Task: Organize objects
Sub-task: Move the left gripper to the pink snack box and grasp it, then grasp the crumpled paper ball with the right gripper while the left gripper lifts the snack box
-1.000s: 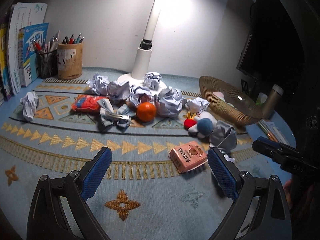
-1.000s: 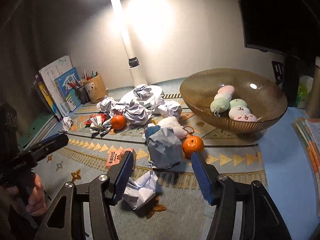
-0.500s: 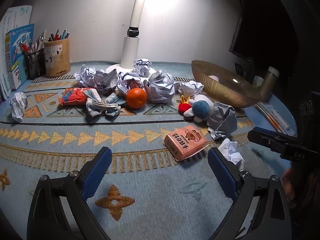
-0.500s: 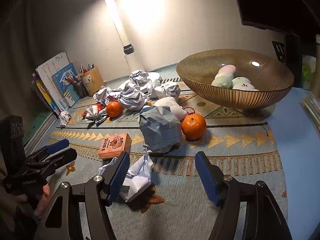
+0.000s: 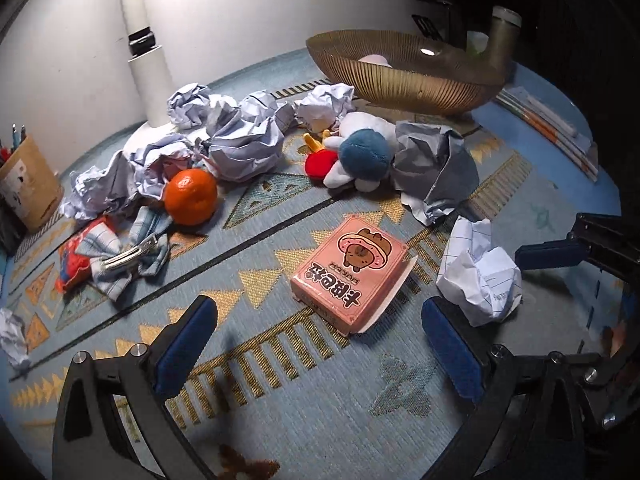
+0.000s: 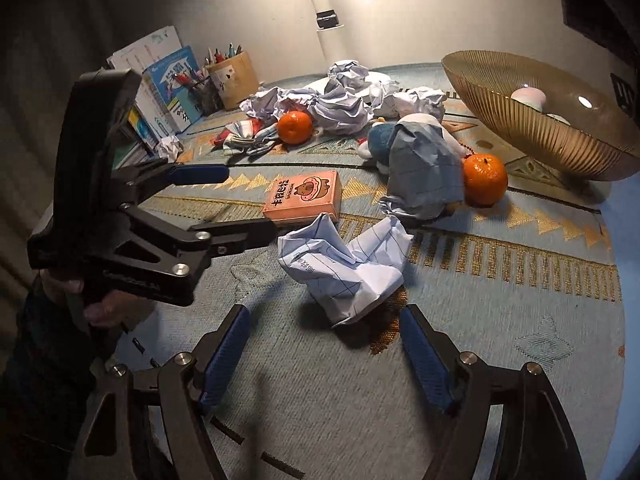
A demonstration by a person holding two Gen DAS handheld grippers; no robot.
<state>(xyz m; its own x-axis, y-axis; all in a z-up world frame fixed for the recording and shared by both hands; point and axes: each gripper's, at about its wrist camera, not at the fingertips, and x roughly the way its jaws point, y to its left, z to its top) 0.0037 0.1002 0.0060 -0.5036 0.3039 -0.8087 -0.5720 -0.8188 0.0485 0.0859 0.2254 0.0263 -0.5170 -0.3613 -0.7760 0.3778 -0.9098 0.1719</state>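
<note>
A pink cartoon box (image 5: pixel 350 272) lies on the patterned mat, just ahead of my left gripper (image 5: pixel 318 338). Its jaws are wide and still opening, and nothing is between the pads. A white crumpled lined paper (image 6: pixel 348 264) lies right in front of my right gripper (image 6: pixel 325 346), whose jaws are also opening and hold nothing. The right wrist view shows my left gripper (image 6: pixel 248 200) held by a hand, with its fingers reaching beside the pink box (image 6: pixel 304 196). In the left wrist view the paper (image 5: pixel 480 272) sits next to my right gripper's blue finger (image 5: pixel 548 251).
A grey paper ball (image 6: pixel 424 176), two oranges (image 6: pixel 484 178) (image 5: pixel 191 197), a plush toy (image 5: pixel 360 156) and several paper balls (image 5: pixel 244 144) crowd the mat's middle. A gold bowl (image 6: pixel 532 120) stands at the right. Lamp post (image 5: pixel 148 68), pen cup (image 6: pixel 232 78) and books (image 6: pixel 168 84) line the back.
Both grippers have come down and closer to the mat. The left view has rolled, with the pink box now just ahead of its jaws. The right jaws have widened near the white paper.
</note>
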